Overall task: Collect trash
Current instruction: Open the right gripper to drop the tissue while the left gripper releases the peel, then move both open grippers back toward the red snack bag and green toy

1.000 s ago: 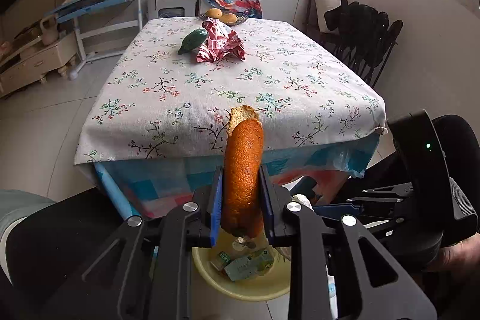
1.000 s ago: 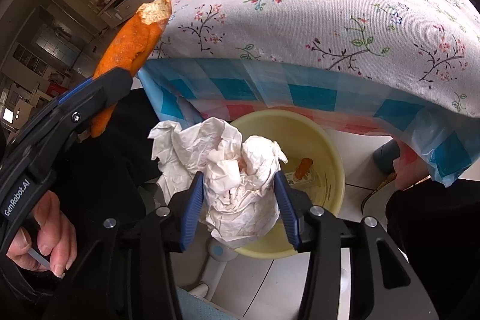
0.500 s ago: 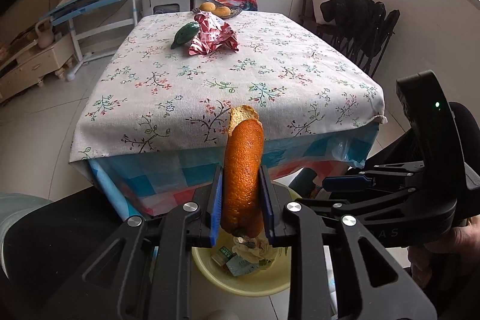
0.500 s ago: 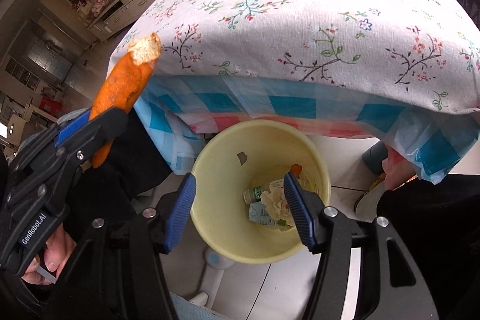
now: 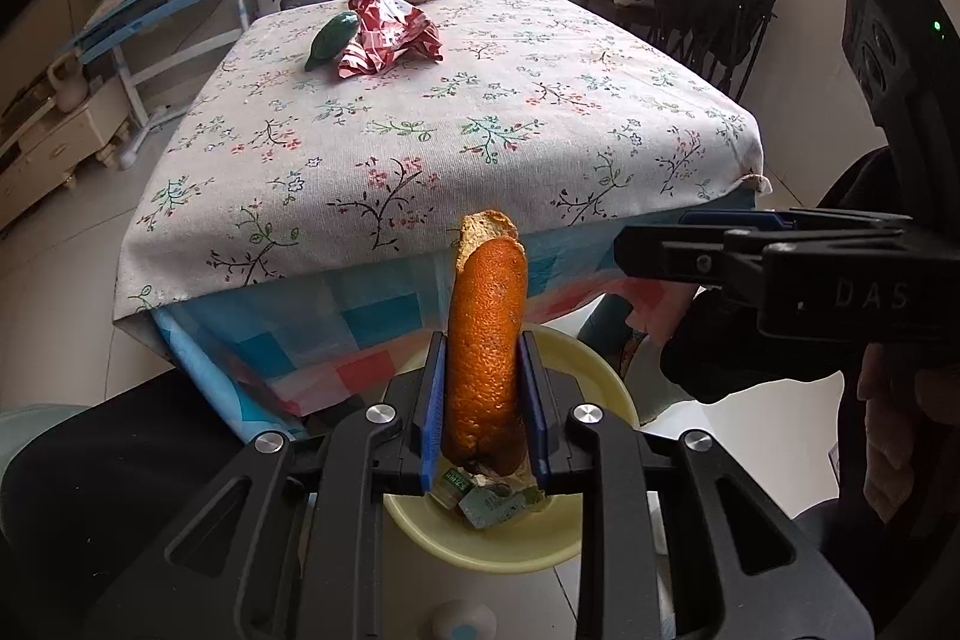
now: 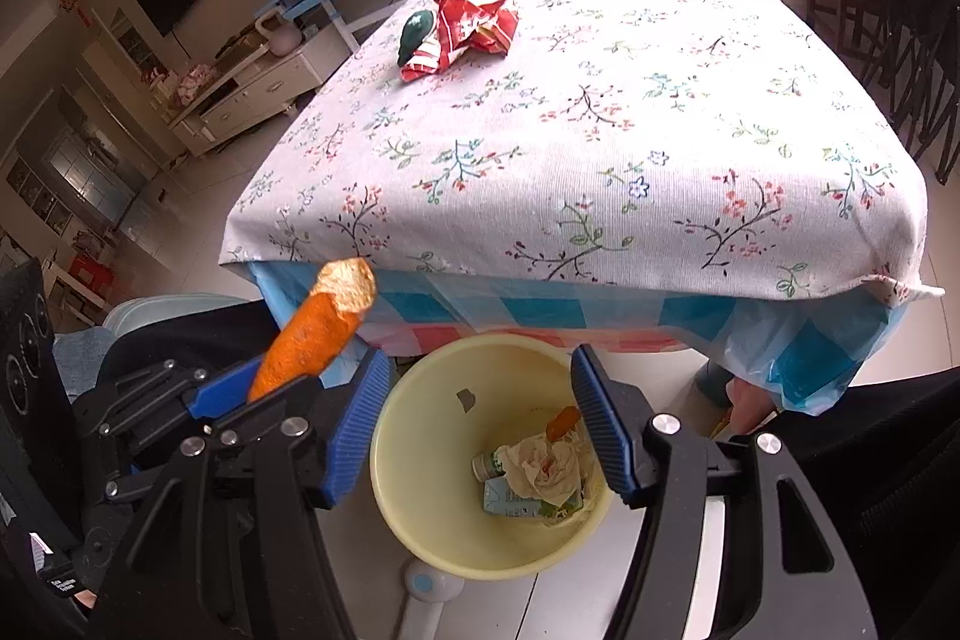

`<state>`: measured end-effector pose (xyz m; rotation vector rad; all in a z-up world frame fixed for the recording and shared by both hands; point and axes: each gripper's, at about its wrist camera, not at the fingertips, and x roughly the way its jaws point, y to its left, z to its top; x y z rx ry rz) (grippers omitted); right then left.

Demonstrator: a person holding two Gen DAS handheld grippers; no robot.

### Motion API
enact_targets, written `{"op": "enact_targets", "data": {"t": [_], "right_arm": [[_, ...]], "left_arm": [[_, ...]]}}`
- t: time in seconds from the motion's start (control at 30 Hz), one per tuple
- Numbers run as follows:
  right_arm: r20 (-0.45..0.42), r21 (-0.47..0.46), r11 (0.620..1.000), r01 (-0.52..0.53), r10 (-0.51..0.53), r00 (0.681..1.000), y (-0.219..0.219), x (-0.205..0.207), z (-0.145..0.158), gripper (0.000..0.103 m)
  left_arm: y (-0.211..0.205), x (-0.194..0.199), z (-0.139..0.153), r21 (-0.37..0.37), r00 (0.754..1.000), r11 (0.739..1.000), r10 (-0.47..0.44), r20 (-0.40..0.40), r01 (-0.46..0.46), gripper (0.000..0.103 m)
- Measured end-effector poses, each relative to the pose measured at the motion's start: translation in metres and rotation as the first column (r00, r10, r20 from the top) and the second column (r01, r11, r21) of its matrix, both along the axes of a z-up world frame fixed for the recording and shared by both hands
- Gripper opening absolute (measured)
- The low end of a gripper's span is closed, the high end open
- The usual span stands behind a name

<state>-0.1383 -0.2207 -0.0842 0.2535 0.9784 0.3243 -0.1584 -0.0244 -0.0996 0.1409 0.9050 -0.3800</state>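
Table [image 6: 600, 130]; right view alone shows empty open jaws; left's grip orange peel [image 5: 486, 340].

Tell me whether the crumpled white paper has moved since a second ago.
Yes. The crumpled paper has left the right gripper, whose jaws have just been opening and stand empty, and now lies down inside the yellow bin.

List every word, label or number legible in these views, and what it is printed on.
"DAS": on the right gripper body, seen from the left wrist; cut off at the frame edge.
Cartons in the yellow bin: print too small.
Red wrapper on the table: print unreadable.
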Motion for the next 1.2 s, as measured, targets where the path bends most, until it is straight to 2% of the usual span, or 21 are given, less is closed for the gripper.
{"op": "enact_targets", "data": {"t": [0.3,0.4,0.47,0.63,0.7,0.8,0.87,1.0,1.2], "right_arm": [[0.047,0.028,0.999,0.041,-0.042,0.998,-0.009,0.001,0.010,0.064],[0.049,0.036,0.998,0.048,-0.050,0.998,-0.013,0.001,0.011,0.064],[0.052,0.041,0.998,0.054,-0.056,0.997,-0.014,0.000,0.012,0.064],[0.054,0.061,0.996,0.069,-0.073,0.996,-0.020,0.002,0.013,0.065],[0.056,0.073,0.995,0.074,-0.078,0.995,-0.021,0.004,0.015,0.066],[0.070,0.077,0.994,0.074,-0.080,0.994,-0.022,0.012,0.020,0.066],[0.079,0.078,0.994,0.071,-0.077,0.994,-0.021,0.021,0.025,0.067],[0.100,0.067,0.996,0.056,-0.062,0.993,-0.018,0.046,0.033,0.067],[0.100,0.069,0.996,0.058,-0.065,0.993,-0.011,0.098,0.037,0.067]], "left_arm": [[-0.013,0.000,-0.018,0.052,0.995,0.997,-0.057,-0.085,0.062,0.022],[-0.017,-0.002,-0.020,0.059,0.993,0.995,-0.073,-0.094,0.078,0.031],[-0.018,-0.003,-0.021,0.070,0.993,0.995,-0.070,-0.091,0.077,0.042],[-0.013,-0.002,-0.015,0.043,0.996,0.997,-0.056,-0.072,0.059,0.045],[-0.007,-0.001,-0.008,0.018,0.999,0.999,-0.032,-0.042,0.033,0.045],[0.009,0.000,0.010,-0.056,0.998,0.998,0.034,0.049,-0.031,0.046],[0.020,0.005,0.019,-0.084,0.991,0.993,0.096,0.095,-0.088,0.052],[0.039,0.025,0.027,-0.128,0.976,0.977,0.186,0.111,-0.171,0.053],[0.052,0.061,0.036,-0.145,0.964,0.967,0.229,0.138,-0.209,0.057]]}}
